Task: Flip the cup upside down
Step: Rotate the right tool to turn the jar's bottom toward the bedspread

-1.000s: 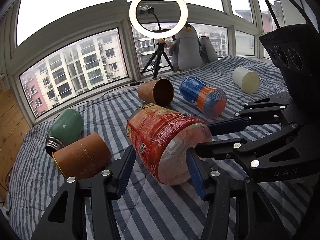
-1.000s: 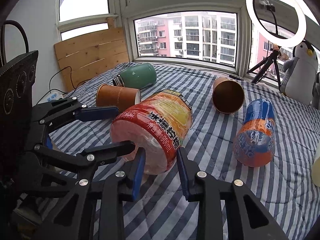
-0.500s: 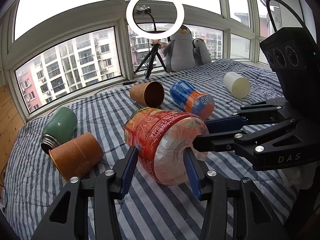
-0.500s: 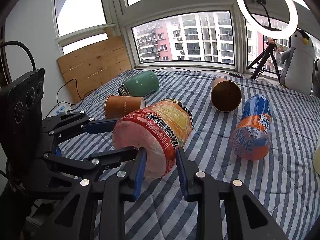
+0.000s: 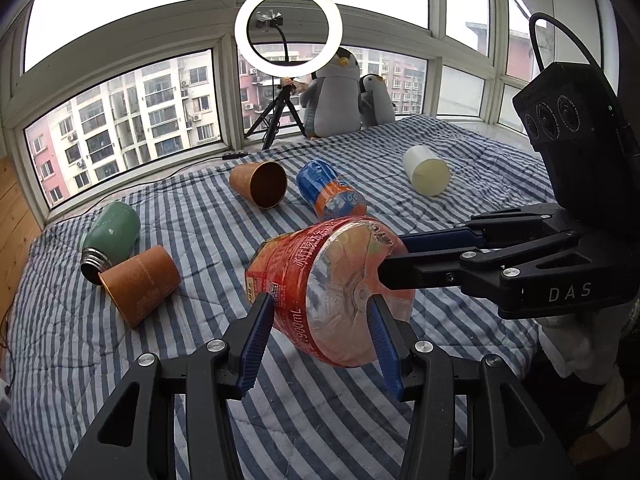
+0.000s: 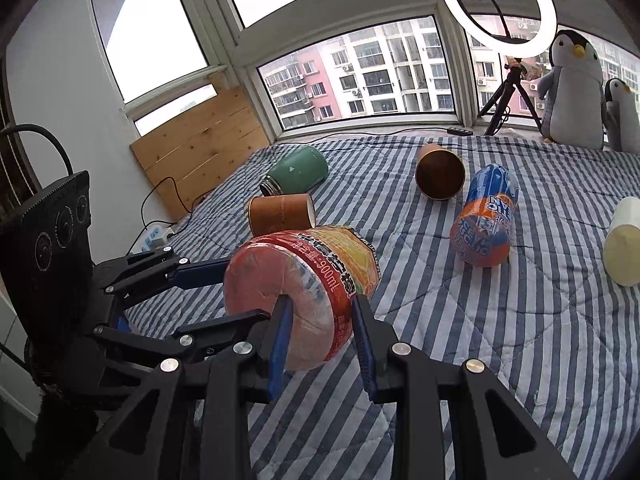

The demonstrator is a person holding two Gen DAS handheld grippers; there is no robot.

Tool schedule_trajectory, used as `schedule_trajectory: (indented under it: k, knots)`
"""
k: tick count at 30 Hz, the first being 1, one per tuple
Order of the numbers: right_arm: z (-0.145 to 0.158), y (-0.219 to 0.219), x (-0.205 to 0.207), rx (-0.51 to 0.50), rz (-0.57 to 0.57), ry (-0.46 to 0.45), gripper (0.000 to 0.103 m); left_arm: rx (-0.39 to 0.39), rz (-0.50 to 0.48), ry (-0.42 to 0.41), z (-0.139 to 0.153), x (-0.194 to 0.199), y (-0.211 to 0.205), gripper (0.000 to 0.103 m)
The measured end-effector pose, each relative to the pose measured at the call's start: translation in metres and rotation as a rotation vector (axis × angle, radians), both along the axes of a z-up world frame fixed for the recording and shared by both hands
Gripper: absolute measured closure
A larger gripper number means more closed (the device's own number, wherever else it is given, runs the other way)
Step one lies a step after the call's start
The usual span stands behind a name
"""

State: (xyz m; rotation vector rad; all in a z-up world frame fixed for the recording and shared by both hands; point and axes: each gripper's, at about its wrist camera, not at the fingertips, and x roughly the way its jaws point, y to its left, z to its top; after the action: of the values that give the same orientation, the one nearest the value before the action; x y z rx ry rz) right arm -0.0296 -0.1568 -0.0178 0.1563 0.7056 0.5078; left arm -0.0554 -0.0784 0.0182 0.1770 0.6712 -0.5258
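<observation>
Both jaws grasping red cup [image 5: 336,292] (lifted) | paper cup [image 5: 140,284] near | bedspread [image 5: 200,220] cluttered

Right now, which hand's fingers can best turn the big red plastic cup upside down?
Probably left: the left fingers flank most of the red-labelled clear plastic cup; the right fingers cross only part of its base.

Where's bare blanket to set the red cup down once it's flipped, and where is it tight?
Free: the striped blanket in front of the blue-orange cup and the white cup, right of the red cup both grippers hold. Crowded: behind it, where the near brown cup touches the green flask, and between the far brown cup and the blue-orange one.
</observation>
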Motion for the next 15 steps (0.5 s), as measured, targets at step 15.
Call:
schedule_trajectory:
  k: [15]
  knots:
    - [-0.01, 0.0, 0.044, 0.036, -0.047, 0.096, 0.075, -0.037, 0.012, 0.096, -0.009, 0.043, 0.007, 0.046]
